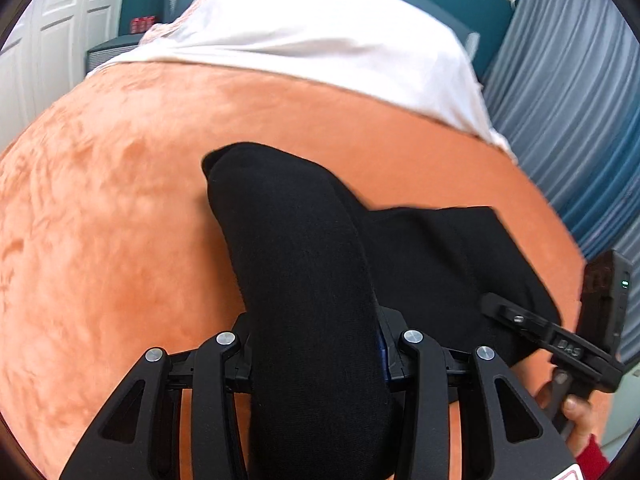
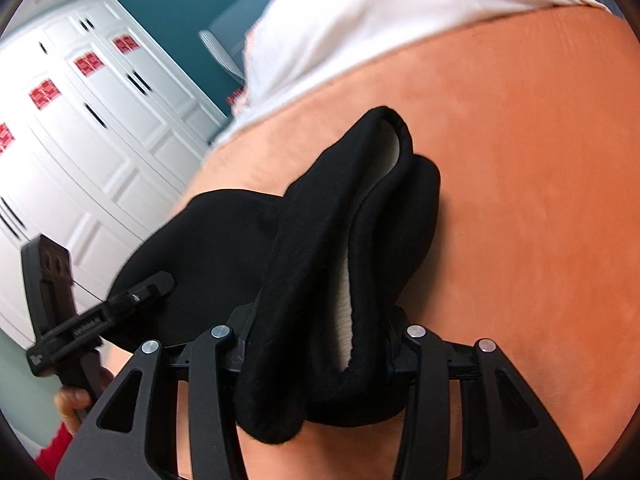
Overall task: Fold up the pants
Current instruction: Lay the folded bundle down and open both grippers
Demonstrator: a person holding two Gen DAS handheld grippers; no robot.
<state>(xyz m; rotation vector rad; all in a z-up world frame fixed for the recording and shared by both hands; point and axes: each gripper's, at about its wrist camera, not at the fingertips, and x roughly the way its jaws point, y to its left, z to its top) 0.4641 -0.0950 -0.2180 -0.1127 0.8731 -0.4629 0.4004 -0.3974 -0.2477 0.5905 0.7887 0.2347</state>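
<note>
You are pinching the pants (image 1: 304,264) in both grippers, over an orange blanket (image 1: 112,208) on the bed. In the left wrist view, your left gripper (image 1: 316,360) is clamping a thick black roll of cloth; the cloth is running up between the jaws and hiding the fingertips, so only the linkage arms on either side are showing. The rest of the pants is lying flat on the blanket to the right, with one straight edge at the far side. At the right edge of that view your right gripper (image 1: 532,328) is reaching into the black cloth, but its tips are lost against the fabric; part of your hand (image 1: 576,412) is showing behind it, cut off by the frame.

In the right wrist view, your right gripper (image 2: 320,356) is closing on several bunched layers, with a pale fleece lining (image 2: 352,304) showing between the black folds. The fingertips are again buried in cloth. The bunch is hanging down below the jaws and stretching away toward the far side, ending in a rounded loop. To the left, your left gripper (image 2: 140,294) is touching the flat part of the pants; whether its tips are gripping there is hard to make out.

A white sheet (image 2: 360,20) is covering the far end of the bed, and white cupboard doors (image 2: 92,120) are standing at the left.
</note>
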